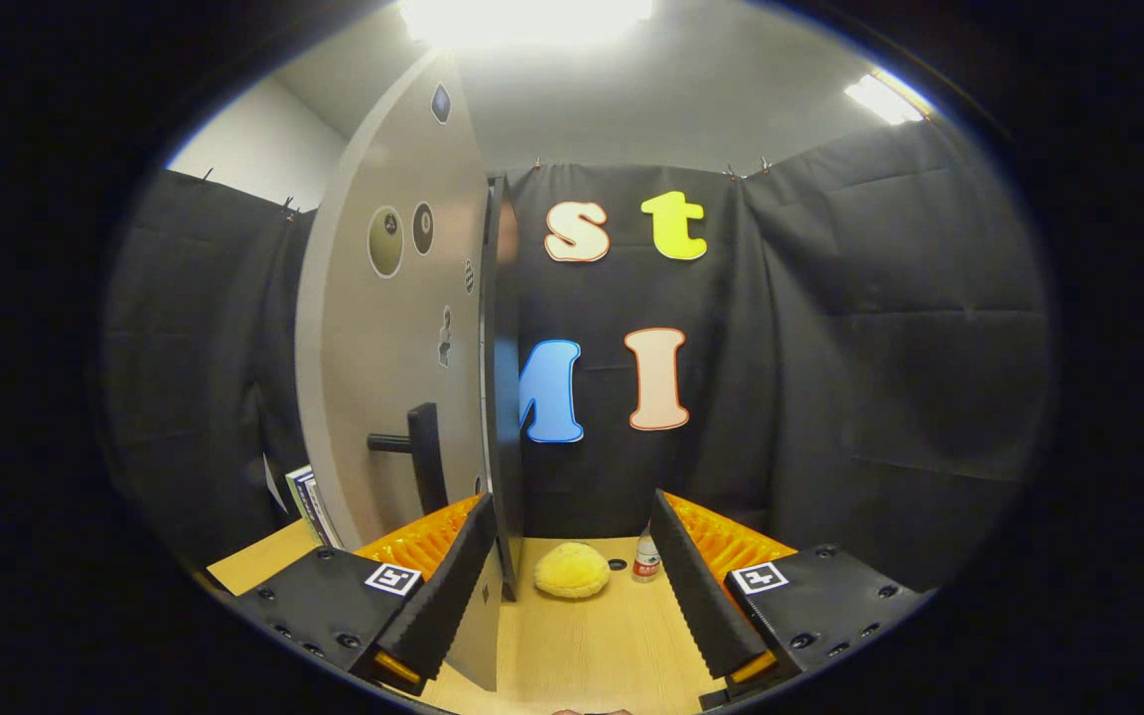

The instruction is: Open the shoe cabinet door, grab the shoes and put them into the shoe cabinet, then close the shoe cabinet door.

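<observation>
Tool [572, 581] standing open, gripping nothing. Cabinet door [393, 328] swung open, edge lying between fingers. Yellow shoe [572, 571] resting on surface [582, 645] ahead. Likely next: reaching forward, closing on shoe.

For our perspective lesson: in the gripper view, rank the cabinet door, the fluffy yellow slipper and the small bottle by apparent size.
1. Cabinet door, though nearness enlarges it.
2. Fluffy yellow slipper.
3. Small bottle.
The open fingers straddle the door's edge.
</observation>
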### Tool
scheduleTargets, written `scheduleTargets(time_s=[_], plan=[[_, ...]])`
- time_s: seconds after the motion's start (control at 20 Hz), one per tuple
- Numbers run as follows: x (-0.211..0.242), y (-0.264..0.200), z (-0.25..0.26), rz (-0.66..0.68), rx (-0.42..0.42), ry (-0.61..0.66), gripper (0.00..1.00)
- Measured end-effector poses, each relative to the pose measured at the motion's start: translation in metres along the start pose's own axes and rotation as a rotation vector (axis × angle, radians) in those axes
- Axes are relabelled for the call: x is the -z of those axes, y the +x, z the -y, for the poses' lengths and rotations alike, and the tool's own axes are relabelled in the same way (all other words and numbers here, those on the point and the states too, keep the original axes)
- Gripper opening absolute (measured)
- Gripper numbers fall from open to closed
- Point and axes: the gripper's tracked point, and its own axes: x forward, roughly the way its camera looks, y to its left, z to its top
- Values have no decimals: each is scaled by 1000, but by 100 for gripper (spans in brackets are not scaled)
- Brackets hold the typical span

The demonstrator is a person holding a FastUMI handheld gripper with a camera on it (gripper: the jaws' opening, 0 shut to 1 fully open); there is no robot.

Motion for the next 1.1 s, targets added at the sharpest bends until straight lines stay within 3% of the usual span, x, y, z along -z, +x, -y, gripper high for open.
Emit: scheduleTargets(time_s=[0.25, 0.65, 1.1], plan=[[2, 20, -9, -16, -44, -30, 97], [2, 17, -24, -31, 17, 0, 94], [0, 7, -109, -34, 43, 8, 94]])
